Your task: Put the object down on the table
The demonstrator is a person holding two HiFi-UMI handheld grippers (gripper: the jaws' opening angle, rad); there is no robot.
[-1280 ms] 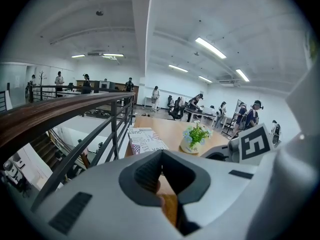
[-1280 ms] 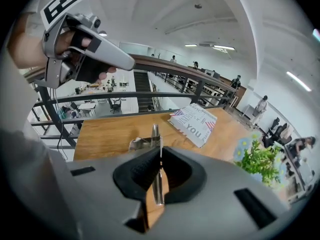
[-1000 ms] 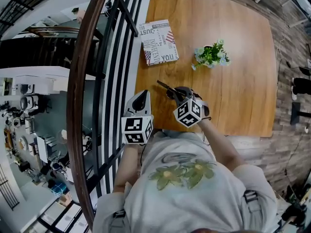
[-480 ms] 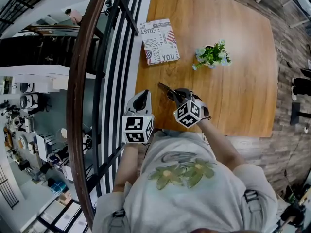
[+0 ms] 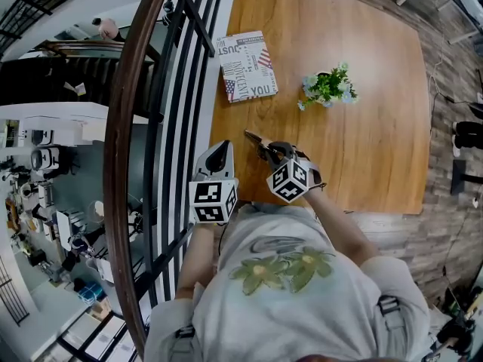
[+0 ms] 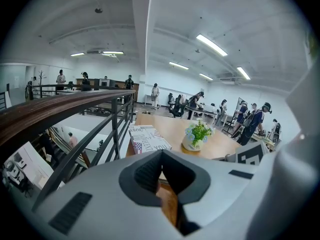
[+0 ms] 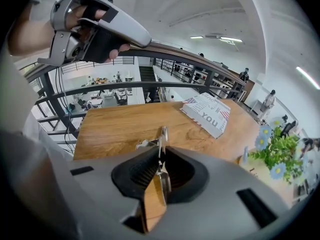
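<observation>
A thin metal tool (image 5: 253,136) lies slanted on the near-left part of the wooden table (image 5: 370,149), its far end pointing up-left. In the right gripper view the tool (image 7: 161,144) stands on edge between the jaws. My right gripper (image 5: 266,148) is opening, and a strip of wood shows beside the tool, so the pads no longer press on it. My left gripper (image 5: 217,153) hovers by the table's left edge next to the railing, jaws together with nothing in them. It also shows from below in the right gripper view (image 7: 95,24), gripped by a gloved hand.
A printed book (image 5: 245,65) lies at the far left of the table and a small potted plant (image 5: 327,85) stands mid-table. A dark railing (image 5: 132,127) with a drop behind it runs along the table's left edge. People stand far across the room.
My right gripper has drawn back slightly toward the person, with the tool staying near its tips. The left gripper has held still.
</observation>
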